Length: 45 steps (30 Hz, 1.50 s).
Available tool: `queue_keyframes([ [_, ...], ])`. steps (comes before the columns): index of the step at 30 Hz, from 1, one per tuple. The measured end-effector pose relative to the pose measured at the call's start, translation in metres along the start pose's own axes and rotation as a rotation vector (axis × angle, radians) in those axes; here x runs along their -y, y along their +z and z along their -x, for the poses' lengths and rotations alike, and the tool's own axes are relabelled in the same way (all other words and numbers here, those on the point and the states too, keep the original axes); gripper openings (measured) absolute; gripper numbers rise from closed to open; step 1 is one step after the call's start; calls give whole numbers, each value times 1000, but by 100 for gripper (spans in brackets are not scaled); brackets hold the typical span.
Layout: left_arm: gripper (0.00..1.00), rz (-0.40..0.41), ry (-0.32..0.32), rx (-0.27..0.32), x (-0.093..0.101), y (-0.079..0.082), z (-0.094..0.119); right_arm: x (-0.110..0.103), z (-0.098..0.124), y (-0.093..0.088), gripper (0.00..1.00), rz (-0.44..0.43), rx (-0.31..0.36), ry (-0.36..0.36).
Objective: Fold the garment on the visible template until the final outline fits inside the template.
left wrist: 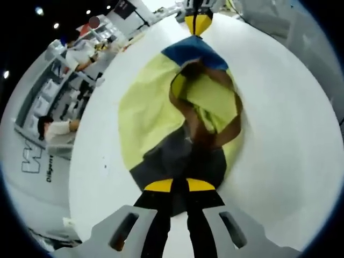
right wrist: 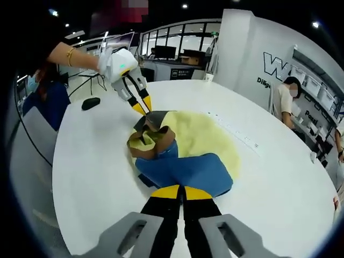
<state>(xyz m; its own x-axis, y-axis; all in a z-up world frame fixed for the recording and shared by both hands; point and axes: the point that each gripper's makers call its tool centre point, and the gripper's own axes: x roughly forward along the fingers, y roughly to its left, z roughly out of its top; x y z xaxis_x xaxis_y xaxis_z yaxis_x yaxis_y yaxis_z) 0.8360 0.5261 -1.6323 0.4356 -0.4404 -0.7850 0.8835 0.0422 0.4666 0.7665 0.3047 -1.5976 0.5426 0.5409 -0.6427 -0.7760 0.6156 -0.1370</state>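
Observation:
A garment in pale yellow, blue, grey and brown point(left wrist: 145, 107) point(right wrist: 207, 140) lies on the round white table point(left wrist: 279, 123) point(right wrist: 102, 172). Its middle is bunched into a raised brown and yellow fold point(left wrist: 212, 102) point(right wrist: 153, 141). My left gripper point(left wrist: 180, 186) is shut on the grey end; in the right gripper view it point(right wrist: 144, 106) comes down from a gloved hand point(right wrist: 105, 60). At the opposite end, the blue one, my right gripper point(right wrist: 181, 192) is shut on the cloth, and it shows at the top of the left gripper view point(left wrist: 198, 26). I cannot tell a template apart from the flat yellow part.
A black computer mouse point(right wrist: 90, 103) lies near the table's far left edge. A line of small marks point(right wrist: 236, 131) runs along the table beside the garment. People sit at desks beyond the table point(left wrist: 59, 129) point(right wrist: 282, 99).

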Motion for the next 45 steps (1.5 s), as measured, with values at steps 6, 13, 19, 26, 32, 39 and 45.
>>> queue_keyframes([
  [6,8,-24,7,-11,-1,-2,-3,1,0,1,0,-29,12,-3],
  [13,5,16,10,14,-2,2,5,5,4,7,0,-30,25,-5],
  [19,5,47,18,63,-5,12,17,9,12,16,0,-26,40,-16],
  [26,4,277,96,236,-37,43,55,23,35,37,0,-32,91,-58],
  [32,4,322,95,236,-40,39,66,31,52,56,0,-71,164,-72],
  [39,5,243,33,140,-12,18,38,25,55,57,0,-68,155,-68],
  [45,17,227,10,133,-3,24,27,24,56,56,0,-68,149,-68],
])
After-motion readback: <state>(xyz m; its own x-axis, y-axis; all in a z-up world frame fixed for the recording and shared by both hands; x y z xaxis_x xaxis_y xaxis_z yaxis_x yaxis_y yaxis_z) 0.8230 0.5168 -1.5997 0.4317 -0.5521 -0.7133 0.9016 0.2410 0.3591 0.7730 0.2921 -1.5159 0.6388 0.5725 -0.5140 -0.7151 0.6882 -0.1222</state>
